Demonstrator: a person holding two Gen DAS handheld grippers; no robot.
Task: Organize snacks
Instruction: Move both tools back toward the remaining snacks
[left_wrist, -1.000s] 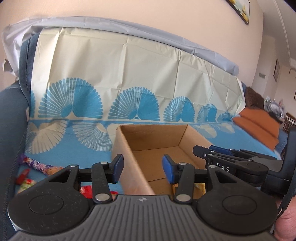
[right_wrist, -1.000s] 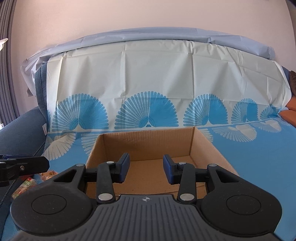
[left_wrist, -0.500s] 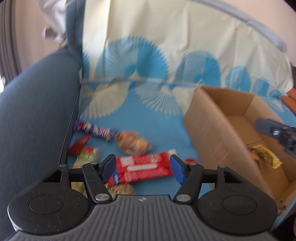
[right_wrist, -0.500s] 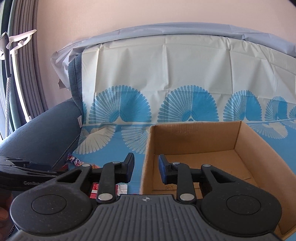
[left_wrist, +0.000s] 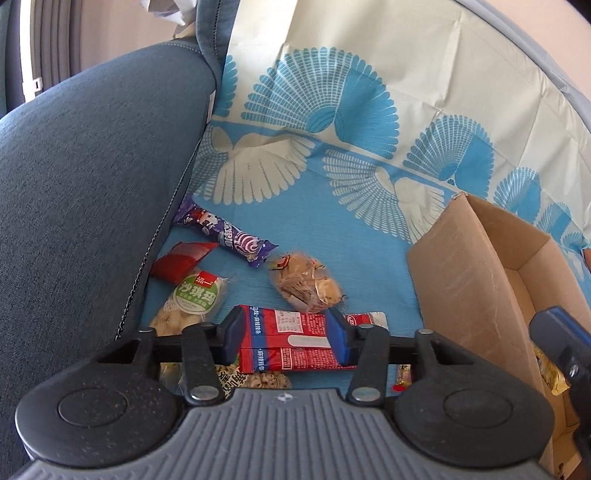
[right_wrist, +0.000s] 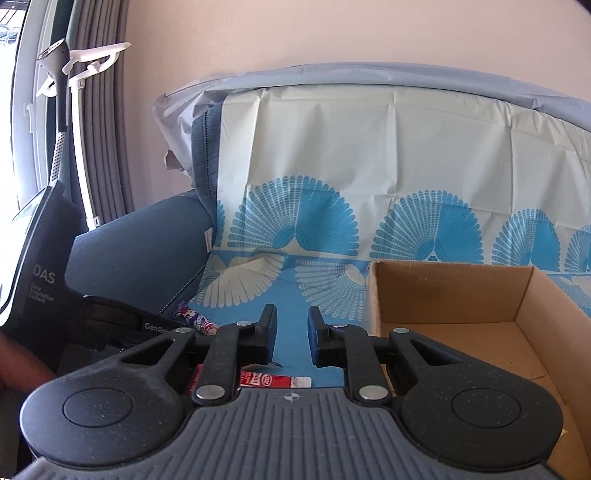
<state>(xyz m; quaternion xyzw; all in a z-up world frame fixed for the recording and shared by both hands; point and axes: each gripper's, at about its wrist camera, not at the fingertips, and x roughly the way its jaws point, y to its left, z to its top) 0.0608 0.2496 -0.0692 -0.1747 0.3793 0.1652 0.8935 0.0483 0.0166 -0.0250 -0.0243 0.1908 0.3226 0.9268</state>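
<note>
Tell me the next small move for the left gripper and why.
Probably close fully on the red snack pack and lift it. The left gripper has just been closing, with its blue pads bracketing that pack on the blue cloth. The cardboard box, with its open top, stands just to the right to receive it.

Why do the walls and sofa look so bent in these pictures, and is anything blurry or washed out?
Both wrist views use fisheye lenses, so straight edges bow near the borders. Left wrist view: sharp, evenly lit; the red snack packet reads clearly. Right wrist view: sharp too, but the window at the far left is overexposed, and the cardboard box sits in soft daylight.
</note>
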